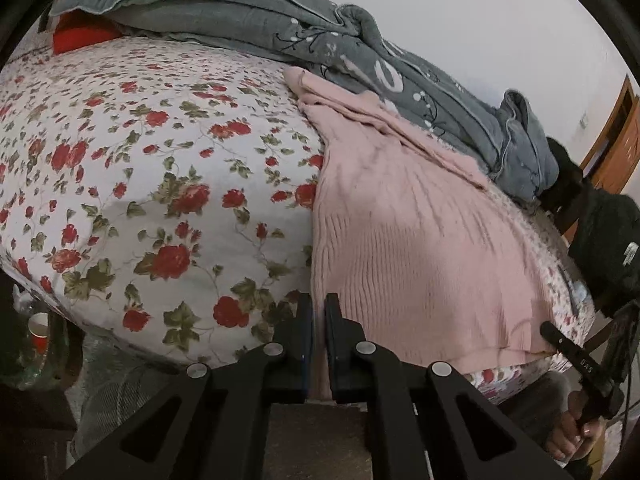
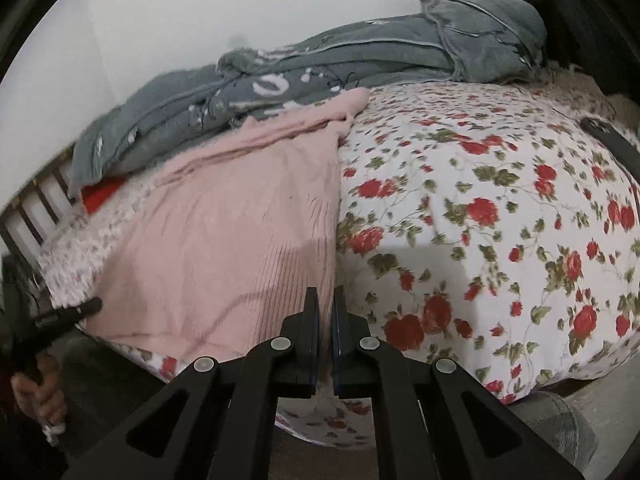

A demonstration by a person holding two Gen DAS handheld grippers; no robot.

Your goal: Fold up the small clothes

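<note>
A pink ribbed knit sweater [image 1: 400, 220] lies spread on the flowered bed, its hem towards me and its top against the grey quilt. My left gripper [image 1: 319, 300] is shut on the sweater's near hem at its left corner, with a strip of pink fabric showing between the jaws. In the right wrist view the sweater [image 2: 240, 220] fills the left half. My right gripper [image 2: 326, 294] is shut at its near right corner, with pale fabric in the narrow gap. Each view shows the other gripper's hand [image 1: 576, 428] [image 2: 40, 396] at the bed's near edge.
The white sheet with red roses [image 1: 160, 160] [image 2: 480, 220] covers the bed. A rumpled grey quilt [image 1: 280, 20] [image 2: 360, 60] runs along the wall side. A dark phone [image 2: 612, 140] lies on the sheet. A red cup [image 1: 38, 332] stands low beside the bed.
</note>
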